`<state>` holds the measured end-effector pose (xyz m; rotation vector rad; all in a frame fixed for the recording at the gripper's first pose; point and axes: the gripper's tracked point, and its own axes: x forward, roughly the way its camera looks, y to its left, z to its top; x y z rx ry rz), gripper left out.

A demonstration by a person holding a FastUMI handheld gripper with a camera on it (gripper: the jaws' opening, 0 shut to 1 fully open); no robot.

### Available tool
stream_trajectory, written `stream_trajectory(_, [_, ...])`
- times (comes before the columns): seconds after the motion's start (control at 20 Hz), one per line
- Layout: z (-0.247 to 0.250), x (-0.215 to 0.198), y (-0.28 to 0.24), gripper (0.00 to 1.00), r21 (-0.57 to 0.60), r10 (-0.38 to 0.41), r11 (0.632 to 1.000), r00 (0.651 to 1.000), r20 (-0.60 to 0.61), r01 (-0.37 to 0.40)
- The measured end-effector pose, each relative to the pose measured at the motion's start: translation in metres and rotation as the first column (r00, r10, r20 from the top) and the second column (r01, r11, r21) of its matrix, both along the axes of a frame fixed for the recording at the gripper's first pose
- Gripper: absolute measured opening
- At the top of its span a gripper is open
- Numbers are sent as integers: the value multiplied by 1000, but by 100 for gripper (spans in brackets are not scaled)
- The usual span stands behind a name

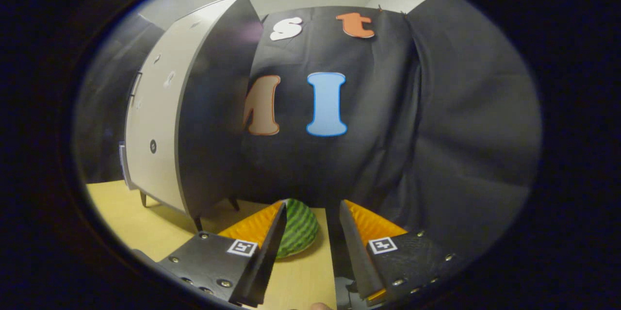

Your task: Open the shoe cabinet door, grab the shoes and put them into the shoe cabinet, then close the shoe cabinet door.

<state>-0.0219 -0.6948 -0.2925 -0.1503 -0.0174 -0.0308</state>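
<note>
The shoe cabinet (165,121) stands on thin legs on the wooden table (145,222), to the left of and beyond my fingers. Its white door front looks shut, with a dark handle (136,84) near its left edge, and its dark side panel faces me. My gripper (310,213) is open, with nothing held between the fingers. A striped green watermelon (298,227) lies on the table just ahead of the left finger, partly hidden by it. I see no shoes here.
The black cloth wall hangs close behind the cabinet and the watermelon. The table's right edge (331,261) runs between my fingers, with a drop beyond it. A fingertip of the person (320,306) shows at the bottom.
</note>
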Motion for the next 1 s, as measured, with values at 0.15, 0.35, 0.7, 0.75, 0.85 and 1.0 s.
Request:
stream_trajectory(0.15, [-50, 3, -21, 69, -5, -7, 1000, 1000, 25, 7])
stream_trajectory(0.35, [-101, 3, -32, 69, 62, -8, 998, 1000, -27, 9])
stream_trajectory(0.7, [-120, -1, -35, 69, 64, 16, 998, 999, -49, -13])
stream_trajectory(0.75, [-124, 0, -36, 69, 65, 14, 998, 998, -57, -11])
stream_trajectory(0.85, [-128, -6, -38, 69, 72, 9, 997, 998, -68, -4])
stream_trajectory(1.0, [-126, -10, -45, 69, 87, -10, 996, 998, -63, 15])
